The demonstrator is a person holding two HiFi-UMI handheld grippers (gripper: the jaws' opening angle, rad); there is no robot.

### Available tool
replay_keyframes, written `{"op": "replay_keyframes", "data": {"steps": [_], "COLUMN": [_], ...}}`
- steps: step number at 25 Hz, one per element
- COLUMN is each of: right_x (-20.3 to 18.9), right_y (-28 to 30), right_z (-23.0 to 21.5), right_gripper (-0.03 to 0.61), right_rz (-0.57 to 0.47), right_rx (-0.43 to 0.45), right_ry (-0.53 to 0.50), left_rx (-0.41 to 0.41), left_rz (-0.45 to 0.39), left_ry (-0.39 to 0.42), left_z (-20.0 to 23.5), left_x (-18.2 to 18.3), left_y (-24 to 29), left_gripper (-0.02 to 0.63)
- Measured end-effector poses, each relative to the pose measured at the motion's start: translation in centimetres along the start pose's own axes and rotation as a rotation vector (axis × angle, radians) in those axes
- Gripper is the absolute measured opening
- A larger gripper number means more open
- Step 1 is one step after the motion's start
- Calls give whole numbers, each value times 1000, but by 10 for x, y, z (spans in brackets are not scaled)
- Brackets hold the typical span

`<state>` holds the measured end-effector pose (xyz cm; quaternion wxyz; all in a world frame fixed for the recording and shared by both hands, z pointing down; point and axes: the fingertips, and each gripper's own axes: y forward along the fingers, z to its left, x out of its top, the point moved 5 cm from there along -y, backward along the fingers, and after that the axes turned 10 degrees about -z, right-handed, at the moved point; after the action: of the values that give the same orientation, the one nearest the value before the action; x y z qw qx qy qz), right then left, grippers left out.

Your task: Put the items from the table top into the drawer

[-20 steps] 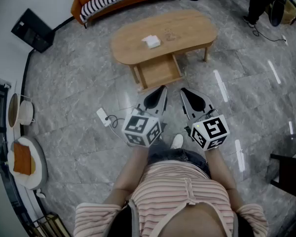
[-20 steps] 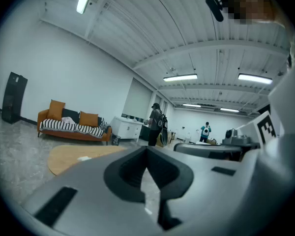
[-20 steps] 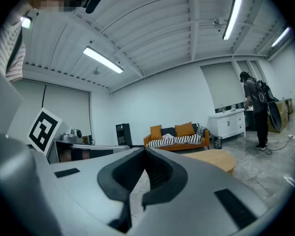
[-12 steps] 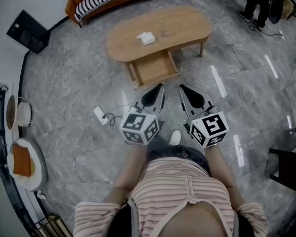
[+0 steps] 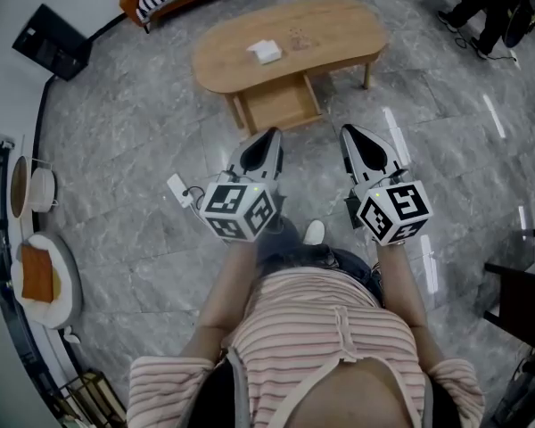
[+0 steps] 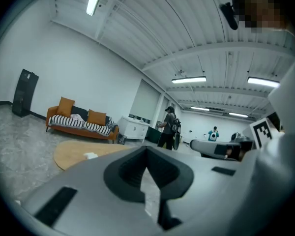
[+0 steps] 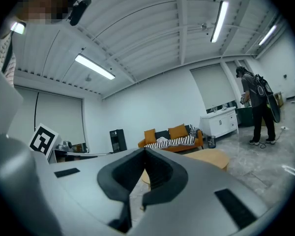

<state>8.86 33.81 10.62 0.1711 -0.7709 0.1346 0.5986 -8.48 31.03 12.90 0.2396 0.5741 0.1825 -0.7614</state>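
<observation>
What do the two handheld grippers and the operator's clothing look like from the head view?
The left gripper and right gripper are tapering light-grey shells, black along the inside. Each carries a white cube with black square markers. The person wears a short-sleeved top striped pink and white.

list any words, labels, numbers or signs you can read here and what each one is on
No readable words, numbers or brands in any view.
Left cube: square black-and-white markers, patterns only, no text.
Right cube: the same kind of markers, no text.
White item on the table: too small to show any print.
</observation>
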Motion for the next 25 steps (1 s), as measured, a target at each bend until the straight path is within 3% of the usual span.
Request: {"op": "replay_keyframes", "data": {"steps": [13,25], "right_x": [1,-6], "right_y": [0,36], "right_z": [-22,-38], "right_gripper": [0,0], "right_rz": [4,33], "right_rx": [-22,-18], "right_ry": [28,36], "left_rx": [75,78], "left_rz": [-4,29], "left_ry": [8,-1], "left_z": [14,37], "left_x": [8,5], "left_y": [0,42], "left_gripper": [14,14]}}
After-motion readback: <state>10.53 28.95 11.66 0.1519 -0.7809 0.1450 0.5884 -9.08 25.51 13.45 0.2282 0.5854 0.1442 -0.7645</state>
